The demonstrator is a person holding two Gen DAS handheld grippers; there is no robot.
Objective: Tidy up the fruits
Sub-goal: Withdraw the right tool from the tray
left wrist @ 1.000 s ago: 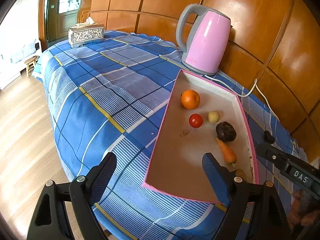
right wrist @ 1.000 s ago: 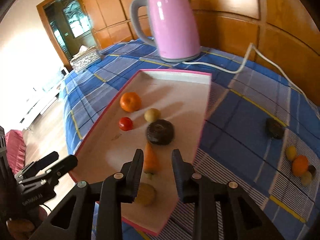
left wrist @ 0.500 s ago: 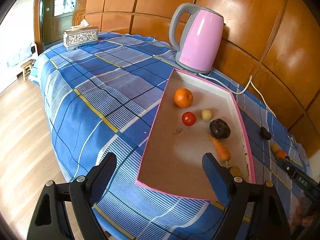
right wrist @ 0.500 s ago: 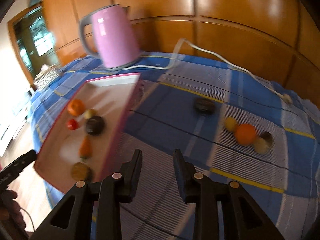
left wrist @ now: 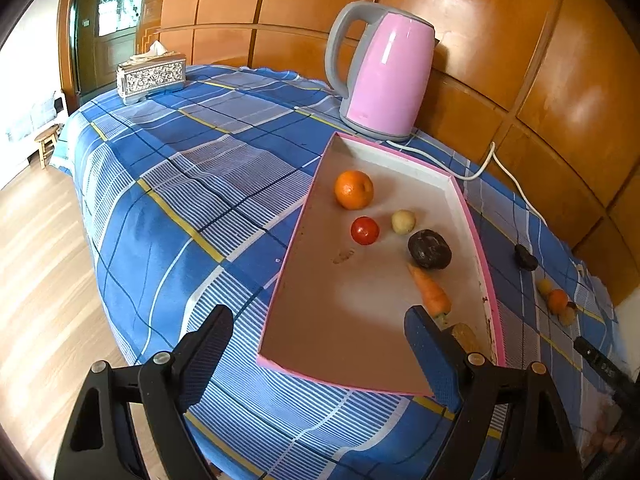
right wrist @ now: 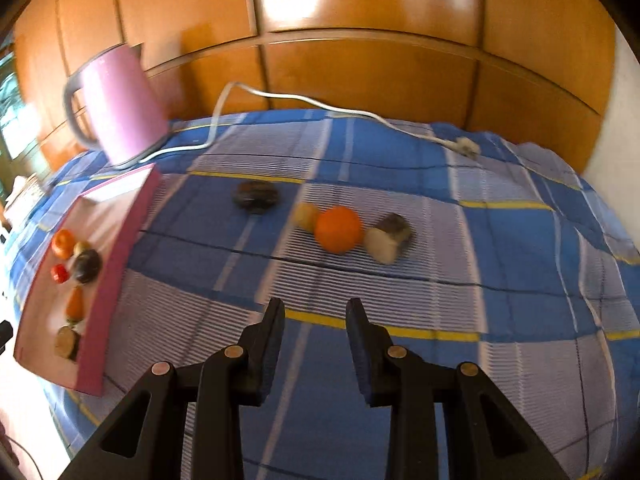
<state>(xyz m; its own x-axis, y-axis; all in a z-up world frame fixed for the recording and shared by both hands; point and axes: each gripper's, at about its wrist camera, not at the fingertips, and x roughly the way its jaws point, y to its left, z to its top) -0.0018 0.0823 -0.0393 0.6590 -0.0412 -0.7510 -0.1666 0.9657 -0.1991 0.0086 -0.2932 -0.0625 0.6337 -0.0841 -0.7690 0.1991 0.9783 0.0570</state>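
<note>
— Fruits: where were they?
— Tray (left wrist: 476, 240) lay ahead of the left gripper (left wrist: 320, 344), its jaws spread wide, empty. An orange (right wrist: 338, 229) sat beyond the right gripper (right wrist: 316, 320), jaws narrowly parted, holding nothing.

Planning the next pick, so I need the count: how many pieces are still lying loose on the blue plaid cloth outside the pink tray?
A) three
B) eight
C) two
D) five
D: the right wrist view shows a dark fruit alone, then a cluster of a yellowish piece, an orange, a pale piece and a dark piece behind it, all on the cloth outside the tray.
</note>
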